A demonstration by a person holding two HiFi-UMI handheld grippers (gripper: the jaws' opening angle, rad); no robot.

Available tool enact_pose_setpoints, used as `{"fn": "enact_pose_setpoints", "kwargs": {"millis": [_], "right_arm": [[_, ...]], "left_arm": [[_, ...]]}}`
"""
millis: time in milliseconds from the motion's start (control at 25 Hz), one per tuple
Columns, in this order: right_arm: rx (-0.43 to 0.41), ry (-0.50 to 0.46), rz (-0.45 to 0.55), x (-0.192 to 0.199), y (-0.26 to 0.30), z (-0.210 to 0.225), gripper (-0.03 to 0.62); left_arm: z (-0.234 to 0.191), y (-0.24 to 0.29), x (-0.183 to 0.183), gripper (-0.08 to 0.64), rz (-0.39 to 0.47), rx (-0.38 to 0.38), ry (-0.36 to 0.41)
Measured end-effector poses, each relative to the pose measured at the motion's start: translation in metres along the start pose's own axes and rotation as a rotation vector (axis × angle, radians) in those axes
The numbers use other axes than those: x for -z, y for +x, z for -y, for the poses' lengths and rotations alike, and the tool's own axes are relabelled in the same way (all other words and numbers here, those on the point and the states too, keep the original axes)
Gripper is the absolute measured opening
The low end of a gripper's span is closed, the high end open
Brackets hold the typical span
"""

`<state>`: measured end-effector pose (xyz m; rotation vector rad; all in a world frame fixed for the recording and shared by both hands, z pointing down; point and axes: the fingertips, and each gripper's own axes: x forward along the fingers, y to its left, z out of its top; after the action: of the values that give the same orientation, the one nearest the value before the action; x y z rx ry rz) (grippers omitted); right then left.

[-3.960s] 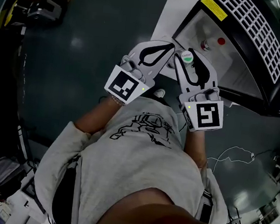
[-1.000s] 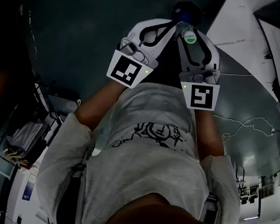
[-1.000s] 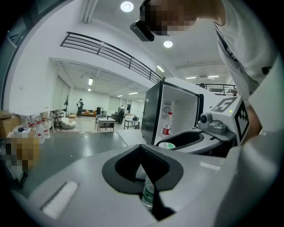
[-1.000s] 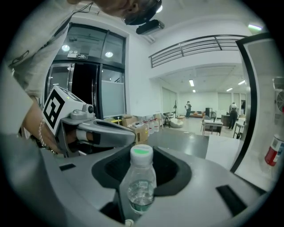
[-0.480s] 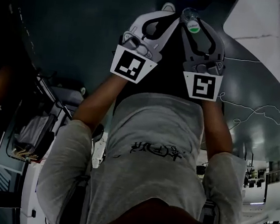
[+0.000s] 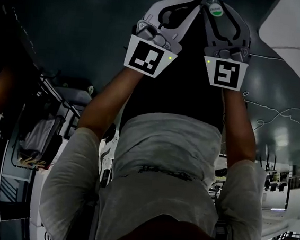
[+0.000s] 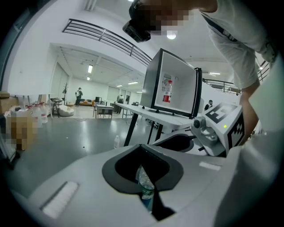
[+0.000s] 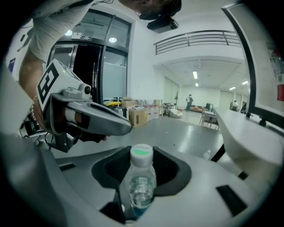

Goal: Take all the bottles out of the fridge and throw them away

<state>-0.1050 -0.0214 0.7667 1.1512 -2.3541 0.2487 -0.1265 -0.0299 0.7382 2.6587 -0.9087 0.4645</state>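
A clear bottle (image 8: 141, 179) with a white cap marked green on top is pinched by the right gripper (image 6: 216, 1). It is seated in the dark-lined opening between the two grey fingers (image 8: 213, 181), which are closed against its sides, and its cap stands just above them. In the head view the bottle is held out in front of the person's body, over the dark floor (image 6: 69, 23) and apart from the fridge.

The left gripper (image 6: 188, 3) is held just beside the right one, at about the same height. Its fingers (image 7: 80, 181) are pressed together at the tips. Part of another clear bottle (image 7: 145, 185) is glimpsed through the dark opening behind those tips. Whether it is touched by the pads cannot be told.

The fridge (image 7: 174, 84) is seen in the left gripper view, standing on a white table (image 7: 148, 111) with its inside exposed. A red-labelled bottle (image 7: 167, 91) is seen upright inside it. A small bottle (image 7: 116, 142) is seen on the grey floor beside the table leg. Both arms are stretched forward, and a marker cube (image 6: 147, 58) is carried at the back of each gripper.
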Motion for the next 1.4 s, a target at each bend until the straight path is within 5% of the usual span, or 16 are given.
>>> {"fn": "enact_pose_setpoints", "kwargs": {"millis": [840, 1160, 1400], "right_arm": [[0.073, 0.014, -0.075, 0.121, 0.085, 0.024, 0.156], [0.101, 0.028, -0.094, 0.134, 0.088, 0.027, 0.156], [0.097, 0.055, -0.067, 0.109, 0.082, 0.022, 0.152]], "left_arm": [[-0.035, 0.082, 0.119, 0.009, -0.062, -0.006, 0.028], [-0.034, 0.091, 0.114, 0.009, -0.046, 0.004, 0.014], [-0.036, 0.081, 0.100, 0.009, -0.039, 0.004, 0.009]]}}
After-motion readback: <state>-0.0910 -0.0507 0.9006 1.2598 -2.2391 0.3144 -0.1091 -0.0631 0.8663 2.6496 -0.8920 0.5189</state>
